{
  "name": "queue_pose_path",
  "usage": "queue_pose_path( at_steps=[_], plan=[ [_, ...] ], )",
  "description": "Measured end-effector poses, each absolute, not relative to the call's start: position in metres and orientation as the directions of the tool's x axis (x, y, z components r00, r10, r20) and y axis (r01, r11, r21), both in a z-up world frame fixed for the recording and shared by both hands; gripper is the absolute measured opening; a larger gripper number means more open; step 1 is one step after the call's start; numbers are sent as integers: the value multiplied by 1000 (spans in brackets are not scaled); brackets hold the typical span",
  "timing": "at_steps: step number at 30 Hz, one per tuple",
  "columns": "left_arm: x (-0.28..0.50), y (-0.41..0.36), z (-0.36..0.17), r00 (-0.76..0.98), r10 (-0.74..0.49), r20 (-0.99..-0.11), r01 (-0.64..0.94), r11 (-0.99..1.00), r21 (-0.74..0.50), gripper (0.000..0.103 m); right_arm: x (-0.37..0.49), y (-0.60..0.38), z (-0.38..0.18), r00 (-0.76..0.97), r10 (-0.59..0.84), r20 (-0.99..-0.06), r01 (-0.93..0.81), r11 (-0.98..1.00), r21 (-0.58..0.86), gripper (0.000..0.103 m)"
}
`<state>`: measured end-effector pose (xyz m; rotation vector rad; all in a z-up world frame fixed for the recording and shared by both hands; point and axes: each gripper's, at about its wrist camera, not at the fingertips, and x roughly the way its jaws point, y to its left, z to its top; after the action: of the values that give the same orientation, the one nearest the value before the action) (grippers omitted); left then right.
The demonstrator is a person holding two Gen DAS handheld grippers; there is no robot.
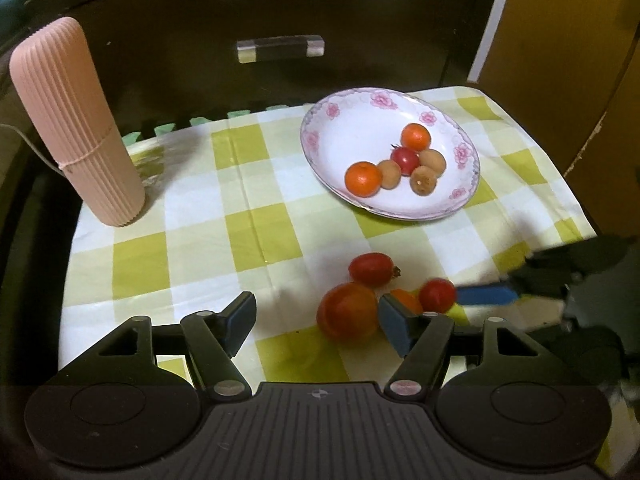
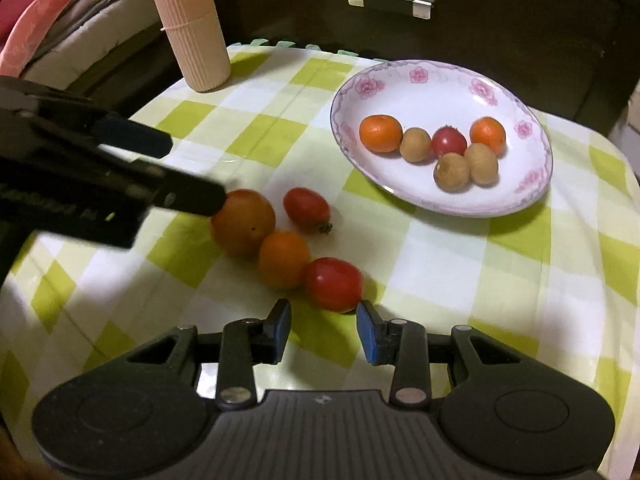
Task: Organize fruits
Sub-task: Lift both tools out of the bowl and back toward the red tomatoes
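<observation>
Fruits [image 2: 280, 240] lying loose at plate's [image 2: 532, 196] 8 o'clock | pink tube [image 2: 192, 32] standing at 10 | left gripper [image 1: 316, 320] gaping wide, empty | right gripper [image 2: 324, 328] narrow, empty, crowding tomato [image 2: 334, 284]

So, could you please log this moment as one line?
left gripper: open | right gripper: open | plate: six fruits | tablecloth: four loose

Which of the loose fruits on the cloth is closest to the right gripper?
The red tomato at the near end of the loose cluster, just ahead of the right gripper; the other three fruits lie farther back.
</observation>
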<state>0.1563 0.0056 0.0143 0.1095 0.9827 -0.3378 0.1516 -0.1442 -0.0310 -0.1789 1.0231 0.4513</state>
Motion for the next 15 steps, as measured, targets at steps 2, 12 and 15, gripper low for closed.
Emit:
queue_pose_path(
  at_steps=[2,12,15],
  plan=[
    [156,5,13,503,-233,-832,334,941,-62,75,158,-147,-32,435,291,-852,-449,890,75,34],
    [156,2,4,468,-235,-852,353,934,-64,76,177,-143,-33,413,315,-855,-547,836,44,35],
    [156,1,0,455,-234,-859,361,931,-63,77,182,-141,-33,405,320,-856,-578,816,32,35]
  ],
)
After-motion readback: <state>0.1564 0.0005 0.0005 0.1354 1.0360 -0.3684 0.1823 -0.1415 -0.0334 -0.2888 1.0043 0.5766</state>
